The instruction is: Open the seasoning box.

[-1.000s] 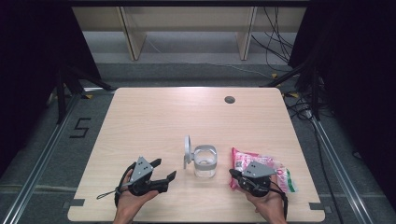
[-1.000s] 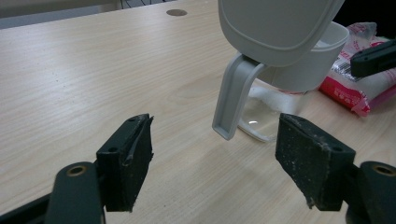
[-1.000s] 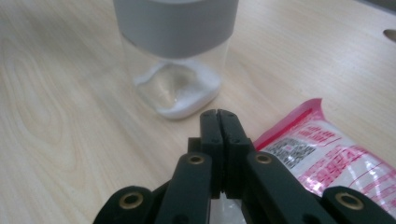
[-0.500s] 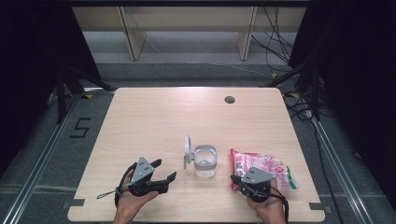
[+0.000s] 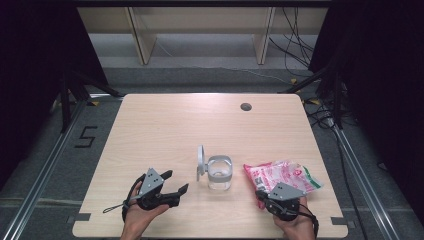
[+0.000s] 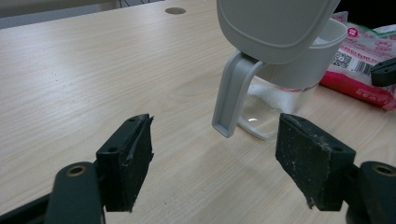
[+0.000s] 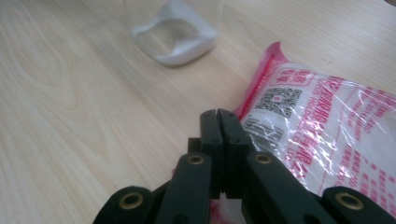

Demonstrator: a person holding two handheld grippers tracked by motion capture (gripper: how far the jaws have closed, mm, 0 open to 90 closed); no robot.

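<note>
A clear jar [image 5: 219, 175] with a grey rim stands at the middle of the table's near half, its grey hinged lid [image 5: 200, 162] flipped up on its left side. White granules lie in the jar's bottom [image 7: 175, 37]. A pink and white plastic bag [image 5: 282, 176] lies flat to the right of the jar. My left gripper [image 5: 176, 181] rests left of the jar, open, and points at it [image 6: 280, 88] with nothing between the jaws. My right gripper [image 5: 259, 195] is at the bag's near left corner, jaws pressed together and empty, with the bag [image 7: 327, 135] beside them.
The wooden table [image 5: 170, 125] has a small round grommet hole [image 5: 245, 106] at its far right. The person's hands come in over the near edge. Pale shelving stands beyond the table, with cables on the floor at the right.
My right gripper has slid a little toward the table's near edge along the bag's corner. The left gripper, jar and bag have stayed put.
</note>
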